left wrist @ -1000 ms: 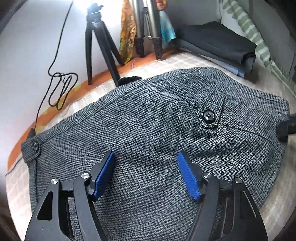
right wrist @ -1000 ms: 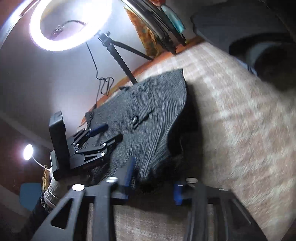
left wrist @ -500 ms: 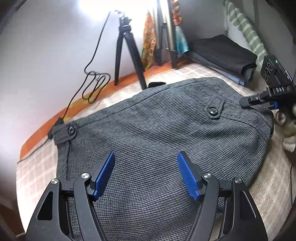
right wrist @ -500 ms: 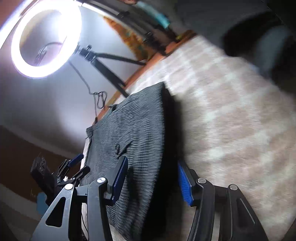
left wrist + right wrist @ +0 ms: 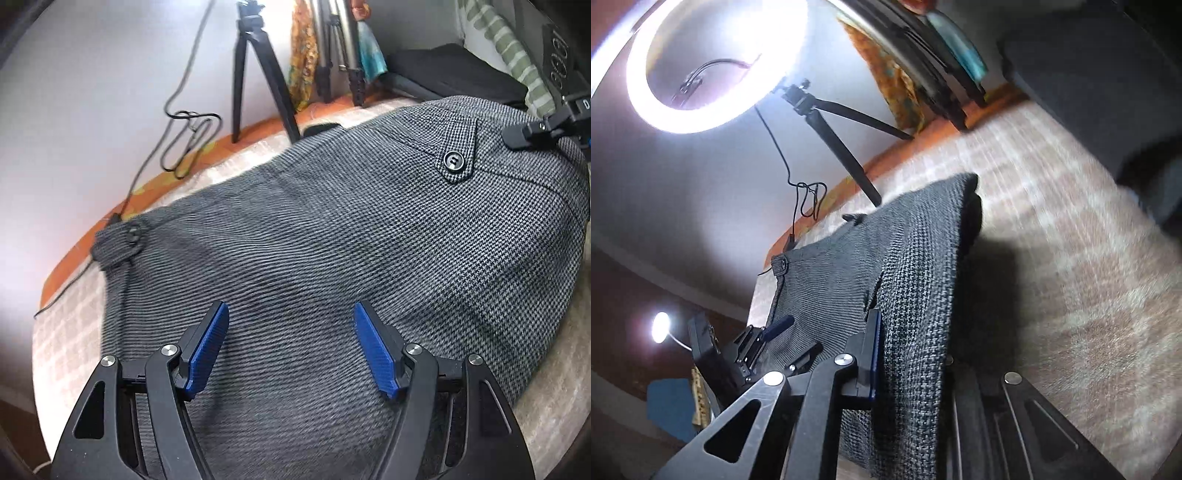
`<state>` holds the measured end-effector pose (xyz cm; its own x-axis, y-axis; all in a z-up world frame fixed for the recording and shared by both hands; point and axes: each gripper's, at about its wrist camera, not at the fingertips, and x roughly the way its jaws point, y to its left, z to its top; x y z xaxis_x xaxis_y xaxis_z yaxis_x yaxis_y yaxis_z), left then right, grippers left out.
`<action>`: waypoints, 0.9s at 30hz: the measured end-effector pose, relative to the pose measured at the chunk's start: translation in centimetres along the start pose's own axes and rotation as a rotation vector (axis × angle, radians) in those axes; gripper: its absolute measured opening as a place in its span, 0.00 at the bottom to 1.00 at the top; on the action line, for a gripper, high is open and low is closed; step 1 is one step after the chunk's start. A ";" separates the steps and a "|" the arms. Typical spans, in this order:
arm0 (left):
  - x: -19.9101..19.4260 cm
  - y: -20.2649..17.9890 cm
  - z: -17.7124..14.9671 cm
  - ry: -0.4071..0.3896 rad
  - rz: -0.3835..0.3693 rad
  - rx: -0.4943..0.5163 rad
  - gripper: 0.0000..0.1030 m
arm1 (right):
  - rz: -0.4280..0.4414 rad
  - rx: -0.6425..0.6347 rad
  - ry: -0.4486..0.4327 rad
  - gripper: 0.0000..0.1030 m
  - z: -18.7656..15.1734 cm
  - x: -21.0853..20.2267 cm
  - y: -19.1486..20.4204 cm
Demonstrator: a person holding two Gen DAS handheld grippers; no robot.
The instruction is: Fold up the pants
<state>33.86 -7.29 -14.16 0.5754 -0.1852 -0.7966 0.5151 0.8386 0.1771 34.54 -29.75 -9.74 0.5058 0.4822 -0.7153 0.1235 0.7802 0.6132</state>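
Observation:
Grey houndstooth pants (image 5: 332,240) lie folded on the checked bed cover, back pocket button (image 5: 453,161) up. My left gripper (image 5: 291,343) is open, hovering just above the middle of the pants, nothing between its blue pads. My right gripper (image 5: 908,362) is shut on the right edge of the pants (image 5: 916,295); the cloth fills its jaws and hides the right finger. It shows in the left wrist view (image 5: 532,133) at the pants' far right edge. The left gripper shows in the right wrist view (image 5: 768,343) at lower left.
A black tripod (image 5: 258,70) and a cable (image 5: 188,125) stand at the bed's far edge by the wall. A stack of dark folded clothes (image 5: 450,74) lies at the back right. A ring light (image 5: 713,62) glows above. The checked bed cover (image 5: 1071,258) extends right.
My right gripper has closed on the pants' right edge; it was open around it half a second ago. My left gripper has dropped closer to the cloth, still open.

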 end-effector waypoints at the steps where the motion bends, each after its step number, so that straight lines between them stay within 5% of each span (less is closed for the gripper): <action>1: -0.7 0.4 -0.2 -0.010 0.001 -0.005 0.68 | -0.025 -0.018 -0.002 0.10 0.3 -0.3 1.0; 10: -8.8 7.4 -4.5 -0.156 0.009 -0.191 0.68 | -0.169 -0.179 -0.012 0.09 1.1 -1.4 9.3; 16: -9.7 12.5 -7.9 -0.167 0.017 -0.336 0.68 | -0.233 -0.262 -0.012 0.08 0.6 -0.2 14.5; 27: -11.4 16.8 -10.5 -0.239 0.040 -0.454 0.68 | -0.342 -0.467 0.052 0.08 -1.1 6.7 23.6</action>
<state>29.30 14.27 -8.16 0.7452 -0.2159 -0.6309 0.1924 0.9755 -0.1066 39.92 -7.66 -0.44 0.4594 0.1814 -0.8695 -0.1228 0.9825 0.1401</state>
